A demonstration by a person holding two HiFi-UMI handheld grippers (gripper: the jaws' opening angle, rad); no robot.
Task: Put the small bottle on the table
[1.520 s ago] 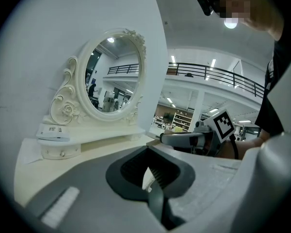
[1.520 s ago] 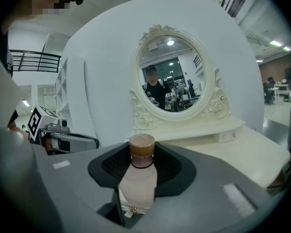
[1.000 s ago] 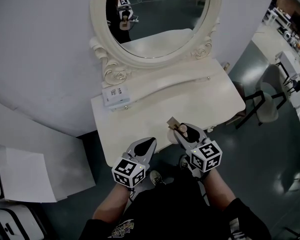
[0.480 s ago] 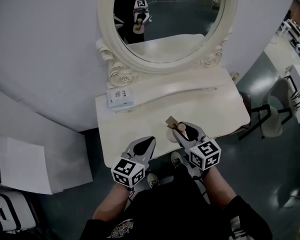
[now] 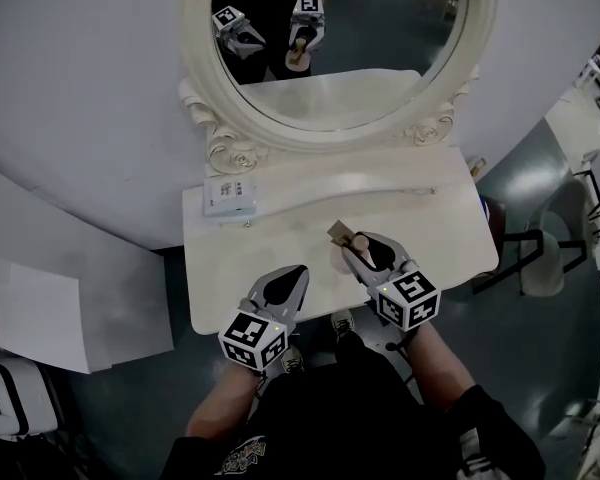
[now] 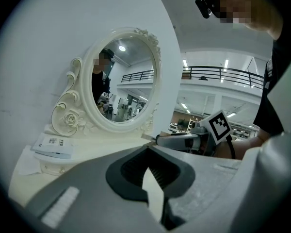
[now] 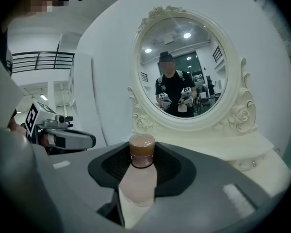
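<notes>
bottle (image 7: 138, 181) clamped in my right tool (image 5: 358, 253), cap forward, above the tabletop (image 5: 280, 230) mid-frame; left tool (image 5: 295, 274) closed, empty.

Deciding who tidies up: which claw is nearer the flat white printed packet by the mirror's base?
Left. The left claw sits at the front edge of the cream table, right of the flat white printed packet; the right claw, shut on the small pink bottle, is farther right.
</notes>
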